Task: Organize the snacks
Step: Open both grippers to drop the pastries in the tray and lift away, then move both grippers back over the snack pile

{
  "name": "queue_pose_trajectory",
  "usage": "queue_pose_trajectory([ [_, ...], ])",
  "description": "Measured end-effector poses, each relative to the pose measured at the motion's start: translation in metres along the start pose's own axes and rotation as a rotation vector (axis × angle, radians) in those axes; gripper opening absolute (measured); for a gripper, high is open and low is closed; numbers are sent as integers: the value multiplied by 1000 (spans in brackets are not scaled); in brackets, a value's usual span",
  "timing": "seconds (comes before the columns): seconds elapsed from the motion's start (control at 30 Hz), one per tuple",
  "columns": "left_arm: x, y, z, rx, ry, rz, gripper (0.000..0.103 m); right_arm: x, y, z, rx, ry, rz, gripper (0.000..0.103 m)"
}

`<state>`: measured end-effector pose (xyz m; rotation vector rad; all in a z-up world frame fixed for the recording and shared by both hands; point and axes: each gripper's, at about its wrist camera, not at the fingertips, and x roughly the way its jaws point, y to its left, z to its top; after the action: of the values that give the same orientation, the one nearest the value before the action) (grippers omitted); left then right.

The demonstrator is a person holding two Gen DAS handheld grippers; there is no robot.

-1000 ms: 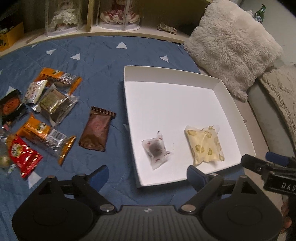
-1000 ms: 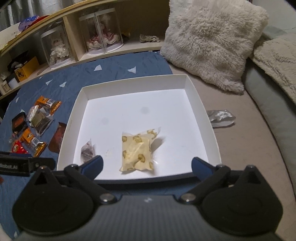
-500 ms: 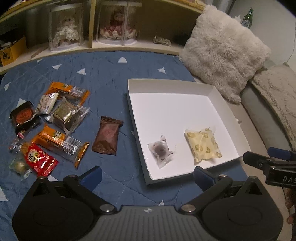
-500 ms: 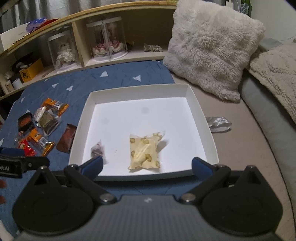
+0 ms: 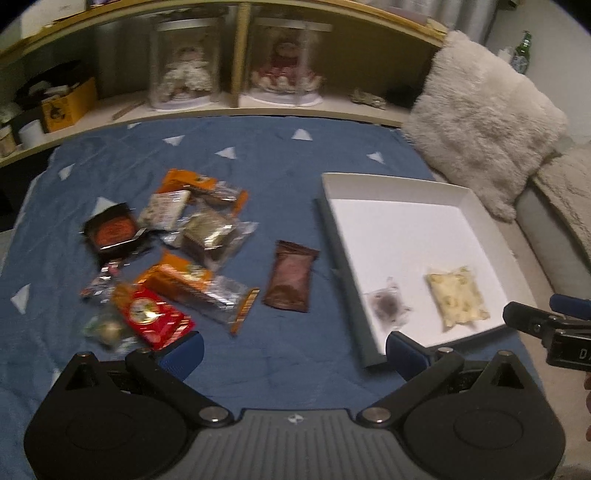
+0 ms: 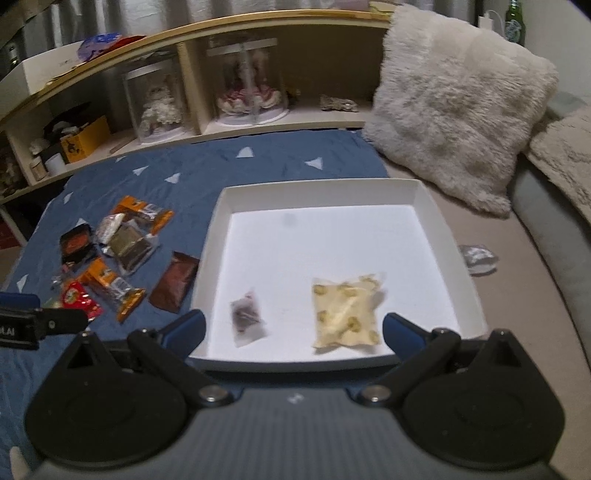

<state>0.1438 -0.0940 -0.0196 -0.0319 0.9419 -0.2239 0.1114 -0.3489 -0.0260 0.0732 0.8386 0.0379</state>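
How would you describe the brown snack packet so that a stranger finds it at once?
Find the white tray on the blue blanket. Just left of it lies the brown packet, alone, apart from the snack pile. It is plain dark brown; the others are orange, red or clear.

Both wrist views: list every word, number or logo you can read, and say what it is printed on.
"D": cut-off white lettering on the right gripper.
"LAI": cut-off lettering on the left gripper.
Snack wrappers, yellow box, green bottle: print too blurred to read.

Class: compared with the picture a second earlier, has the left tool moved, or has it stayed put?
Yes. The left tool has pulled back and swung left: the white tray sits farther right and smaller in its view, and more of the shelf shows.
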Motion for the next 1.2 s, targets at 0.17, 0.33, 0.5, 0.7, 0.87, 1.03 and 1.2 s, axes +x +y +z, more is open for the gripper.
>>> queue_pose_trajectory([
  [0.17, -9, 33, -2, -28, -15, 39, 103, 10, 24, 4, -23, 7, 39, 102],
  [0.33, -17, 65, -3, -54, -26, 80, 103, 19, 47, 6, -36, 9, 74, 102],
  [0.5, -20, 95, -4, -64, -20, 107, 103, 28, 72, 8, -58, 3, 107, 102],
  [0.7, -18, 130, -9, -133, -40, 103, 103, 44, 92, 7, -89, -16, 157, 102],
  [0.87, -8, 155, -11, -212, -34, 119, 103, 61, 105, 2, -101, -83, 195, 102],
  [1.03, 6, 176, -11, -279, -12, 132, 103, 84, 118, 2, -144, -85, 267, 103],
  [1.2, 22, 190, -11, -390, 13, 82, 103, 108, 136, 3, -204, -117, 289, 103],
])
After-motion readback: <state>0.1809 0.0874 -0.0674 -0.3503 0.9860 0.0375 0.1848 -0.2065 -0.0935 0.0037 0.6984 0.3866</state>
